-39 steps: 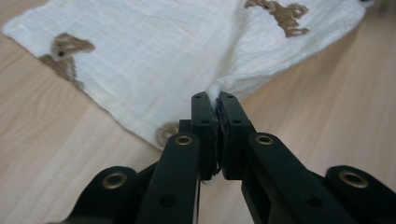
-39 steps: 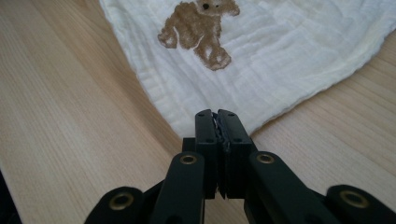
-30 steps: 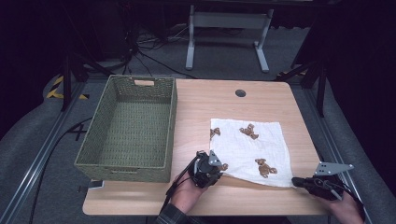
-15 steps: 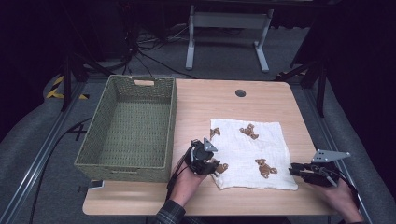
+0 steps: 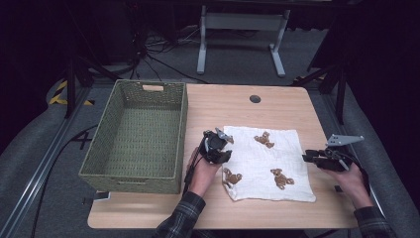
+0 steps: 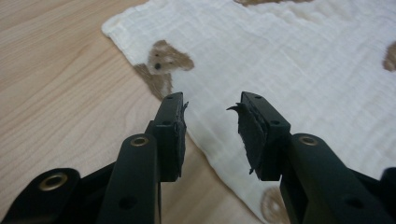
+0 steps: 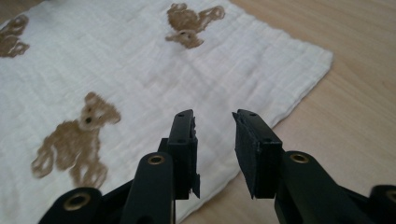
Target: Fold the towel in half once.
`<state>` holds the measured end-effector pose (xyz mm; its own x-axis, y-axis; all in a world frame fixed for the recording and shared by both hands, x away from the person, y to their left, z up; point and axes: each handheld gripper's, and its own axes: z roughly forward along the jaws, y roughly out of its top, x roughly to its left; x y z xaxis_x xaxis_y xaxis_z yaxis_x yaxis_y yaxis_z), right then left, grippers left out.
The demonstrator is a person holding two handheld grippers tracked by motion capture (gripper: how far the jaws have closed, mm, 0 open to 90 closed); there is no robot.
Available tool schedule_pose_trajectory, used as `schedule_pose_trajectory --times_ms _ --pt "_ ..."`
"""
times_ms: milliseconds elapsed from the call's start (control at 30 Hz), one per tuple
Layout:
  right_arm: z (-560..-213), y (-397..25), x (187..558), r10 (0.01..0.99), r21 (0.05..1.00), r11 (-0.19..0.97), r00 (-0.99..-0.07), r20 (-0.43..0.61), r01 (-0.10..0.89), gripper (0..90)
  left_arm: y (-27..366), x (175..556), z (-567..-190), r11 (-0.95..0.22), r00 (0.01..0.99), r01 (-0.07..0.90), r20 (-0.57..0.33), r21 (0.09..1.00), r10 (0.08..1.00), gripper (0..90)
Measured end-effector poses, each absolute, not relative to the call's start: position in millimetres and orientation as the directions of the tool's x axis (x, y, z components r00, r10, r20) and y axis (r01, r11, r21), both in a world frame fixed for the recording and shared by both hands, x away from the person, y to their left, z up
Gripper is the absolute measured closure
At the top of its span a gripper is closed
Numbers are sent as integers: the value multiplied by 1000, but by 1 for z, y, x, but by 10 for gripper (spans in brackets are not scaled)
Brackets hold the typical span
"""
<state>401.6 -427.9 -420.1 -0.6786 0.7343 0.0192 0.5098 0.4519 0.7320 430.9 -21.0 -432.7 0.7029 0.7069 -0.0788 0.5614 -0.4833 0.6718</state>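
A white cloth (image 5: 267,161) printed with brown teddy bears lies flat on the wooden table (image 5: 233,104), right of centre. My left gripper (image 5: 224,144) hovers at the cloth's left edge, jaws open with nothing between them. In the left gripper view the open left gripper (image 6: 210,105) points over that edge of the cloth (image 6: 289,56), near a bear print. My right gripper (image 5: 308,157) sits at the cloth's right edge, also open. The right gripper view has the right gripper (image 7: 214,116) low above the hem of the cloth (image 7: 140,60).
A green woven basket (image 5: 181,130) stands on the table's left half, nothing inside it. A round black cable hole (image 5: 255,98) marks the far middle of the tabletop. Bare wood lies beyond the cloth and along the near edge.
My left gripper slid away from me along the cloth's left edge. My right gripper moved forward and inward to the cloth's right edge. Both stayed open.
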Motion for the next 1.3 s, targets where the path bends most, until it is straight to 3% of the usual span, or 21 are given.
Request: schedule_pose_trajectory --times_ms 300,633,1100,1300 --pt "-420 -423 447 748 735 455 -664 -9 502 684 -33 470 -435 -460 653 587 -54 666 755 611" --pt "-428 -434 500 805 714 409 -593 12 568 687 -41 512 -428 -456 619 595 -15 662 785 611" --pt "-443 -427 522 827 663 420 -563 2 620 698 -44 537 -448 -452 614 629 -48 632 788 613" --pt "-446 -427 523 826 657 418 -564 14 628 791 -42 542 -452 -451 619 632 -60 631 783 673"
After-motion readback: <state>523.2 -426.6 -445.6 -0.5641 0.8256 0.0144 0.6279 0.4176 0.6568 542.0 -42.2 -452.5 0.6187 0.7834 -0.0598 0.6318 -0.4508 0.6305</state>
